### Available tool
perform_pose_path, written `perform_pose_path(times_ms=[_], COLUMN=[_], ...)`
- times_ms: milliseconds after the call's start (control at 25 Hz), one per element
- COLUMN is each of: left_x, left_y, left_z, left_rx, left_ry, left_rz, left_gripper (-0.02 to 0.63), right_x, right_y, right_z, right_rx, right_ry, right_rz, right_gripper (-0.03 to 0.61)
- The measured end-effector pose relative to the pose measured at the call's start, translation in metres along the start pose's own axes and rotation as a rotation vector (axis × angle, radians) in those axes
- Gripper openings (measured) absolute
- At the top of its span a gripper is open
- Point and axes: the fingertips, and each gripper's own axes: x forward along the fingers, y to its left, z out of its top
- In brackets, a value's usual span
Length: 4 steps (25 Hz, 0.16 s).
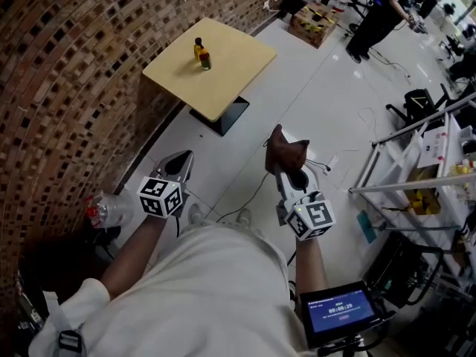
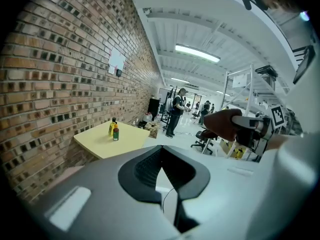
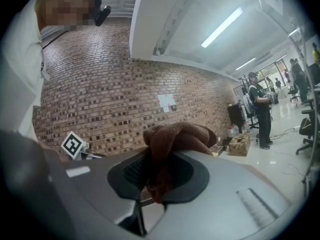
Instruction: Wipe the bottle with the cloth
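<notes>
Two small bottles (image 1: 201,54), one yellow and one dark with a red cap, stand together on a pale yellow square table (image 1: 223,80) beside the brick wall, far ahead of both grippers. In the left gripper view the bottles (image 2: 114,130) look small on the table (image 2: 102,144). My left gripper (image 1: 181,161) is shut with nothing in it; its jaws (image 2: 161,154) meet. My right gripper (image 1: 287,166) is shut on a bunched brown cloth (image 1: 287,152), which sticks up out of its jaws (image 3: 157,171) as a thick fold (image 3: 179,135). The brown cloth (image 2: 226,125) also shows at the right of the left gripper view.
The brick wall (image 1: 67,73) runs along the left. A cable (image 1: 256,192) trails over the white floor. Metal racks (image 1: 416,162) stand at the right, and a cardboard box (image 1: 314,22) and a standing person (image 1: 375,17) lie beyond the table. A lit screen (image 1: 342,309) sits near my body.
</notes>
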Motion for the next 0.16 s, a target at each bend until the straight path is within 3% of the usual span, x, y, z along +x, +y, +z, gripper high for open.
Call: perform_pose_path(times_ms=[160], left_x=[0.0015], left_y=[-0.0049], left_z=[-0.0032], left_rx=[0.004], left_ry=[0.011], left_rz=[-0.015], left_gripper=[0.012], right_x=[-0.0029], right_y=[0.0013], right_z=[-0.0035], right_rx=[0.005], right_ry=[0.005], right_rz=[-0.006], right_gripper=[0.061])
